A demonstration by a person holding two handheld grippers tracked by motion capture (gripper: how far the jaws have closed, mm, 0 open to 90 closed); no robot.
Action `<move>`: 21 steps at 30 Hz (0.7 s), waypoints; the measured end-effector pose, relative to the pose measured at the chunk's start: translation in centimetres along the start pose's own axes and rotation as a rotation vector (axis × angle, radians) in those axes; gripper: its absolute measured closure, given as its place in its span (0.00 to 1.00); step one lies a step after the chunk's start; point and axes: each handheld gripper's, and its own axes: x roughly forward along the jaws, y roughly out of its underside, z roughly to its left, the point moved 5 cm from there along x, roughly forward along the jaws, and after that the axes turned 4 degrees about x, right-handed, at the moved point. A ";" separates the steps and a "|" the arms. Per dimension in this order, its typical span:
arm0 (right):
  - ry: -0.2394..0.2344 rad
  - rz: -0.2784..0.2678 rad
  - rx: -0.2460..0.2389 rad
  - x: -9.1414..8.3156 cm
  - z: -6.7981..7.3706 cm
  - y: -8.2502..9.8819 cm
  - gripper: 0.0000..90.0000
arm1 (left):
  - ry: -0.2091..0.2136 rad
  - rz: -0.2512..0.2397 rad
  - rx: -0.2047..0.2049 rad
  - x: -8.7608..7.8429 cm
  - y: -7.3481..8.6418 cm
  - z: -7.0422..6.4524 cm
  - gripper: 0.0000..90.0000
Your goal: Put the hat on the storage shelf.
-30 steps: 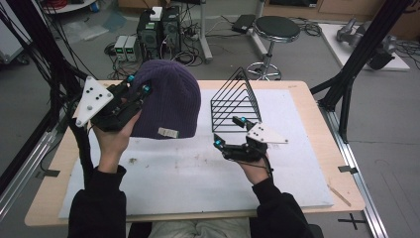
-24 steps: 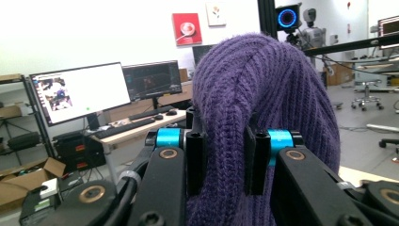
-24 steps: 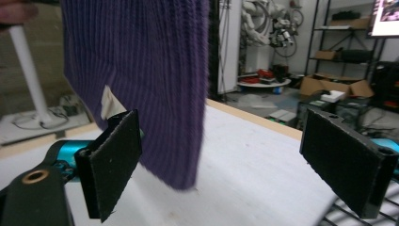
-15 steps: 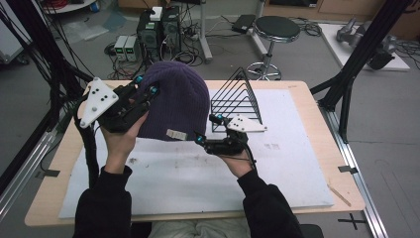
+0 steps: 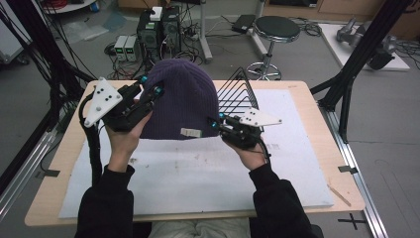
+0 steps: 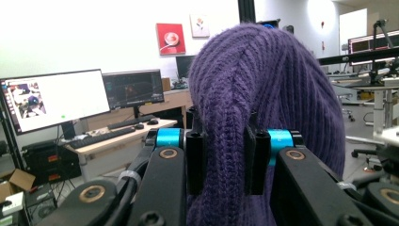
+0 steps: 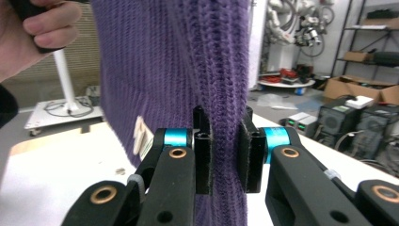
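A purple knit beanie (image 5: 182, 99) hangs in the air above the white mat, stretched between both grippers. My left gripper (image 5: 151, 91) is shut on its left edge, and in the left gripper view the knit (image 6: 226, 155) is bunched between the black pads. On the beanie's lower right edge my right gripper (image 5: 216, 123) is shut, the fabric (image 7: 225, 141) pinched between its pads. A small pale label (image 5: 190, 132) shows on the brim.
A black wire rack (image 5: 236, 91) stands on the white mat (image 5: 198, 173) just behind the right gripper. The wooden table's edge (image 5: 341, 168) lies at the right. Black frame posts (image 5: 356, 64) rise at both sides.
The right gripper has moved left from beside the wire rack and closed on the beanie's right edge. The beanie has been lifted and pulled out between both grippers.
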 end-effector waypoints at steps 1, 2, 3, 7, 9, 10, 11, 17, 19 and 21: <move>0.009 -0.002 -0.009 -0.2 -0.3 -0.3 0.89 | 0.004 -0.003 0.000 0.2 0.0 0.0 0.84; 0.020 -0.001 -0.015 -0.5 -0.7 -0.6 0.89 | 0.011 -0.003 0.000 0.4 0.0 0.0 0.84; 0.031 0.001 -0.015 -0.7 -1.0 -0.9 0.89 | 0.017 -0.007 -0.001 0.7 0.0 0.1 0.84; 0.079 -0.002 -0.037 -1.5 -2.4 -2.2 0.89 | 0.041 -0.008 -0.031 2.1 -0.1 0.4 0.84; 0.100 0.002 -0.051 -1.8 -3.0 -2.9 0.89 | 0.051 -0.010 -0.041 3.0 -0.3 0.7 0.84; 0.110 0.004 -0.055 -1.9 -3.2 -3.2 0.89 | 0.056 -0.011 -0.047 3.4 -0.4 0.8 0.84; 0.118 0.007 -0.057 -2.0 -3.5 -3.5 0.89 | 0.061 -0.011 -0.050 3.9 -0.6 0.9 0.84; 0.171 0.007 -0.067 -2.3 -5.0 -4.9 0.89 | 0.075 0.004 -0.074 6.4 -1.1 1.6 0.84; 0.187 0.006 -0.067 -2.4 -5.5 -5.2 0.89 | 0.074 0.009 -0.074 7.1 -1.1 1.8 0.84; 0.203 0.005 -0.068 -2.5 -6.1 -5.5 0.89 | 0.073 0.015 -0.078 7.7 -1.0 2.0 0.84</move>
